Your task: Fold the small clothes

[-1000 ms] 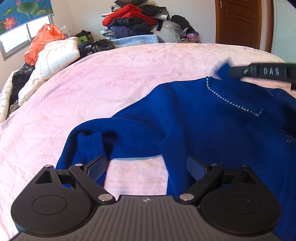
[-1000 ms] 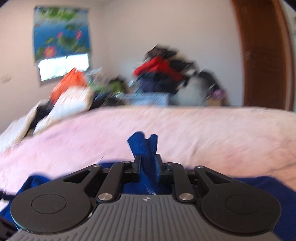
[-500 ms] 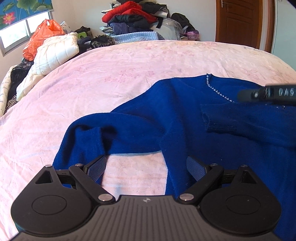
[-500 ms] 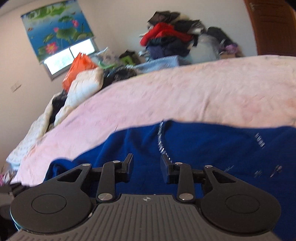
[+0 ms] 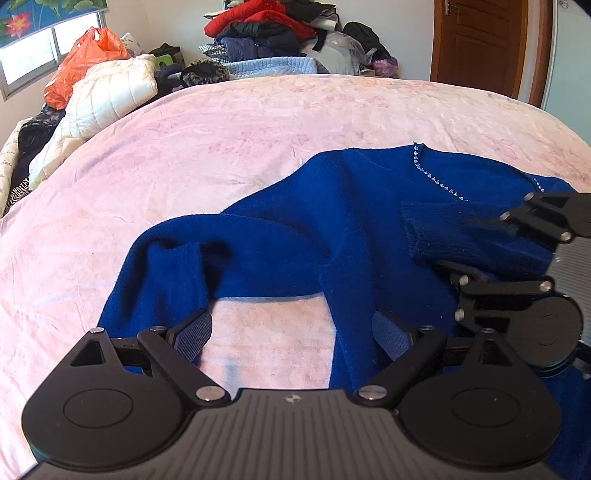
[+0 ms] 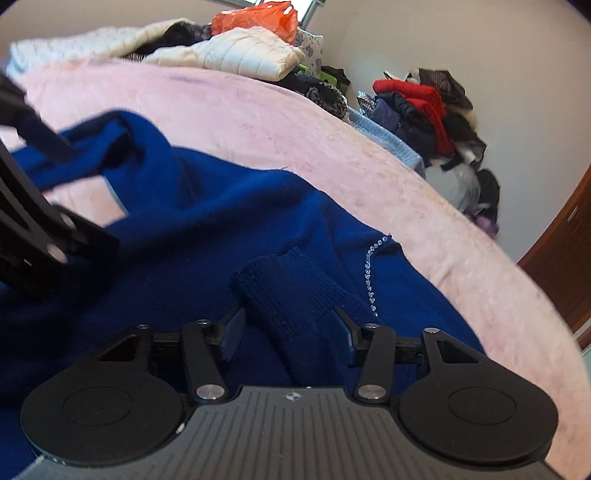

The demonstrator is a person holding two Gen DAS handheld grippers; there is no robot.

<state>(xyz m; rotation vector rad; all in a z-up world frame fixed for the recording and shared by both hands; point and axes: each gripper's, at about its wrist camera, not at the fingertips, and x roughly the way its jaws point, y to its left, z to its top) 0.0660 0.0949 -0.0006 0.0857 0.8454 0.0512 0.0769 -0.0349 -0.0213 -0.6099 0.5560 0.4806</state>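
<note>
A blue sweater [image 5: 354, 221] with a rhinestone neckline lies flat on the pink bedspread [image 5: 258, 122]. Its right sleeve is folded across the chest, cuff [image 5: 436, 232] up; the cuff also shows in the right wrist view [image 6: 291, 291]. The left sleeve [image 5: 177, 266] lies bent at the near left. My left gripper [image 5: 291, 332] is open and empty, low over the gap between left sleeve and body. My right gripper [image 6: 288, 328] is open, its fingers either side of the folded sleeve, and shows in the left wrist view [image 5: 472, 243].
A pile of clothes [image 5: 280, 33] sits beyond the bed's far edge. A white quilted jacket [image 5: 110, 88] and an orange plastic bag [image 5: 81, 59] lie at the far left. A brown door [image 5: 480, 40] stands at the back right.
My right gripper carried the right sleeve cuff across the sweater, opened and let it go on the chest, then dropped low and turned toward the left. My left gripper stayed open and nearly still.
</note>
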